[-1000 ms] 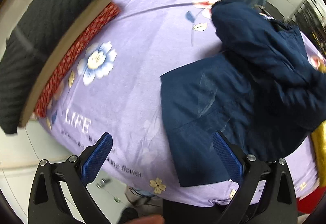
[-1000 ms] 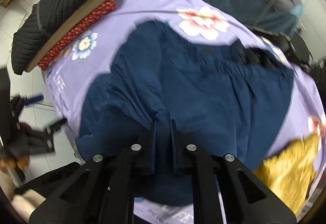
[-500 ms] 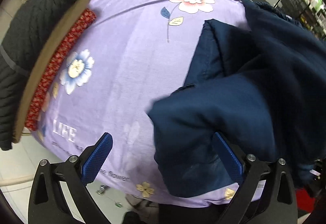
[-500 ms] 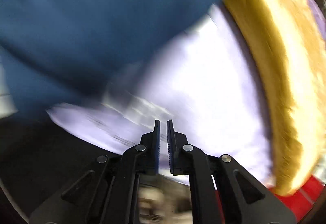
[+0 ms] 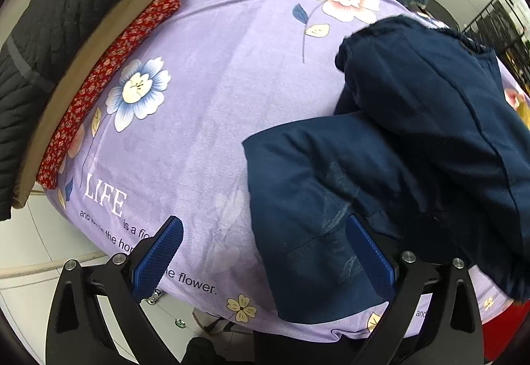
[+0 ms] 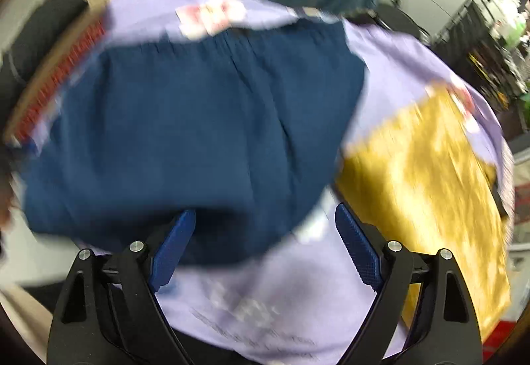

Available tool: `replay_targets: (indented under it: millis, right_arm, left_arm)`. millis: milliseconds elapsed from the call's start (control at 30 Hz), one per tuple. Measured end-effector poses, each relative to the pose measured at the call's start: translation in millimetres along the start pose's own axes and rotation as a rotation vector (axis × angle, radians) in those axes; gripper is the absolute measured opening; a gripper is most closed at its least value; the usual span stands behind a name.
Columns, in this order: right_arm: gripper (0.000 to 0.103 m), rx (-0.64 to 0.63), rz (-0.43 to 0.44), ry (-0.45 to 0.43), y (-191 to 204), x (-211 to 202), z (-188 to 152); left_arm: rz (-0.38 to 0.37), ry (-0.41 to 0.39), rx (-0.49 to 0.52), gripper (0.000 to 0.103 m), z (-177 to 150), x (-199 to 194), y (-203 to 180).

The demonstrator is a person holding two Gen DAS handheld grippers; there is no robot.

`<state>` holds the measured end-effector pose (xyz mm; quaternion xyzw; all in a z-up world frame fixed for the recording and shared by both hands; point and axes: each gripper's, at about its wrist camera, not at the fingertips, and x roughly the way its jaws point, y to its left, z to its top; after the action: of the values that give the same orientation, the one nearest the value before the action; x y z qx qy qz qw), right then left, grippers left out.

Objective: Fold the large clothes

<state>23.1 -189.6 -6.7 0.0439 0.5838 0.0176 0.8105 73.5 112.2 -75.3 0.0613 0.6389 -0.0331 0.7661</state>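
Right wrist: right claw [image 6: 265, 252] just released, navy garment [image 6: 198, 133] ahead, between spread pads.

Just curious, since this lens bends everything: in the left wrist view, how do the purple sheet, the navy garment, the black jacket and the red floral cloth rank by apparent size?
1. Purple sheet
2. Navy garment, though nearer the camera
3. Black jacket, cut off at the edge
4. Red floral cloth

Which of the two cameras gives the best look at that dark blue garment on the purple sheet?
The left wrist view: the navy garment is sharp there, its folds and seams clear, though cut off at the right. The right wrist view shows more of it, but blurred.
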Motion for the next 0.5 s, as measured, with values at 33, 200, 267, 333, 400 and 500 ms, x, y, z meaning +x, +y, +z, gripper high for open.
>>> replay_targets:
  millis: [33, 200, 267, 333, 400, 500]
  right_arm:
    - [0.085, 0.001, 0.019, -0.004, 5, -2, 13]
    - [0.085, -0.168, 0.041, -0.065, 66, -7, 88]
    - [0.087, -0.275, -0.014, -0.055, 88, -7, 111]
    - [0.090, -0.357, 0.024, 0.016, 109, 9, 137]
    - [0.090, -0.398, 0.162, 0.070, 135, 32, 161]
    - [0.090, -0.457, 0.303, 0.225, 175, 81, 176]
  left_arm:
    - [0.004, -0.003, -0.009, 0.096, -1, 0, 3]
    - [0.029, 0.018, -0.043, 0.096, -9, 6, 14]
    - [0.040, 0.019, -0.057, 0.096, -13, 7, 19]
    - [0.035, 0.028, -0.080, 0.096, -17, 10, 24]
    - [0.028, 0.047, -0.095, 0.096, -20, 15, 27]
    - [0.017, 0.061, -0.116, 0.096, -23, 20, 31]
